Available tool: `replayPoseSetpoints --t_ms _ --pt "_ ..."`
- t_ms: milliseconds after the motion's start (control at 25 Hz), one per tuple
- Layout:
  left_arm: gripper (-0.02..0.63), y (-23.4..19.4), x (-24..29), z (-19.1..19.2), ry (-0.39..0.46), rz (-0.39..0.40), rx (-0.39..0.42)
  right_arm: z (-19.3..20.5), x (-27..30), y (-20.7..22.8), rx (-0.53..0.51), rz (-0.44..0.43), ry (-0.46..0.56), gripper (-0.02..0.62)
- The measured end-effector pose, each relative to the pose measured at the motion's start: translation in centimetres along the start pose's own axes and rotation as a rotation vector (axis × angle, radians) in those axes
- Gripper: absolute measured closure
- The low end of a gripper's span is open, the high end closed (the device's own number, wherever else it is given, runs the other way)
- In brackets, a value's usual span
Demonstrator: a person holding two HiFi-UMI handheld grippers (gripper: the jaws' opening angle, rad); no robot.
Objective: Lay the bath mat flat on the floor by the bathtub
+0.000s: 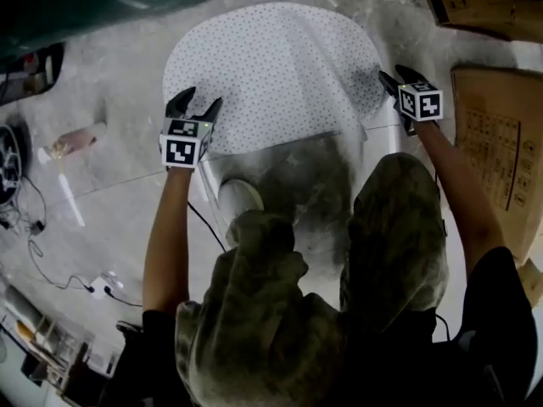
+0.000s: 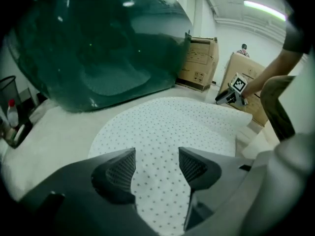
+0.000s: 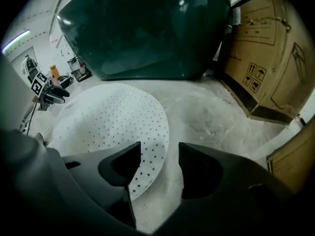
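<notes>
At the person's knees: the near edge of the bath mat reaches the crouched legs, which hide part of that edge.
Near left, left gripper: released, with the jaws spread above the mat's near-left border. Dotted fabric shows between them in the left gripper view, but neither pad presses on it.
Near right, right gripper: also released, with the jaws wide over the mat's right rim. Bare concrete floor and a sliver of the mat show between them, and nothing is grasped.
Middle, bath mat: white, dotted and rounded, spread on the floor with almost all of it lying down. A faint ridge runs through its right part, and the near-right border looks slightly raised.
Far left, bathtub: dark green, just beyond the mat's far edge. Whether the two touch cannot be told.
Far right, cardboard boxes: standing apart from the mat.
Done so far: the mat is unfolded and set beside the tub, and both claws have let go of it.
Left to do: little, by my judgement; perhaps pressing out the ridge and the raised border so the mat lies fully flat.
</notes>
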State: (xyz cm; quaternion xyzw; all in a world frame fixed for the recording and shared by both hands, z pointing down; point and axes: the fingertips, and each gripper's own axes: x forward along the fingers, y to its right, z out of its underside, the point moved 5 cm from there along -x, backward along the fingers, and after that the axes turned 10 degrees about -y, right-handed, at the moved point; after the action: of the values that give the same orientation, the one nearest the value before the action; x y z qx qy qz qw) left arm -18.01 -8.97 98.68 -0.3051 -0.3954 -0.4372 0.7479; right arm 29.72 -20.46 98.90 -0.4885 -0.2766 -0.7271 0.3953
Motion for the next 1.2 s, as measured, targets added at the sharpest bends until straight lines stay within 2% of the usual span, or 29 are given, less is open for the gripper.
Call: replayPoseSetpoints --t_ms 80,200,280,320,440,560,720,880,1000,1080,1160,1200 --pt "0.324 1.3 -0.2 2.0 -0.015 0.001 -0.051 1.2 0.4 0.3 0.025 -0.043 -0.005 0.354" --pt "0.344 2.9 -0.9 4.4 -0.038 -0.019 -0.08 1.7 1.1 0.4 0.087 -0.09 0.016 0.354" --pt "0.443 3.9 -2.0 5.5 -0.047 -0.024 -0.096 2.1 1.6 -0.1 0.129 -0.108 0.023 0.354" --pt "0.518 4.5 -2.5 6.1 -0.054 -0.023 -0.098 2.5 1.8 -0.5 0.148 -0.118 0.023 0.354" --pt "0.574 5.9 -3.0 7.6 -0.082 -0.023 -0.078 3.5 2.5 -1.3 0.164 -0.139 0.006 0.346" --pt "0.575 6.2 -2.8 8.8 -0.1 -0.045 -0.083 3.6 2.9 -1.6 0.121 -0.125 0.02 0.328" --pt "0.575 5.5 -2.3 10.1 -0.084 -0.087 -0.171 3.9 3.0 -1.7 0.09 -0.125 0.015 0.338" --pt "0.575 5.0 -2.0 10.3 -0.07 -0.104 -0.247 3.6 2.7 -0.9 0.147 -0.14 0.015 0.418" --pt "0.574 5.2 -1.2 10.2 -0.072 -0.086 -0.249 3.4 2.1 -0.3 0.13 -0.104 0.018 0.458" --pt "0.575 4.9 -0.9 9.7 -0.063 -0.073 -0.239 3.1 1.4 0.1 0.194 -0.11 0.036 0.485" --pt "0.574 4.8 -0.8 9.8 -0.053 -0.062 -0.251 2.5 0.0 0.3 0.255 -0.128 0.073 0.566" --pt "0.574 4.8 -0.7 9.8 -0.049 -0.059 -0.257 2.1 -0.7 0.4 0.269 -0.148 0.101 0.574"
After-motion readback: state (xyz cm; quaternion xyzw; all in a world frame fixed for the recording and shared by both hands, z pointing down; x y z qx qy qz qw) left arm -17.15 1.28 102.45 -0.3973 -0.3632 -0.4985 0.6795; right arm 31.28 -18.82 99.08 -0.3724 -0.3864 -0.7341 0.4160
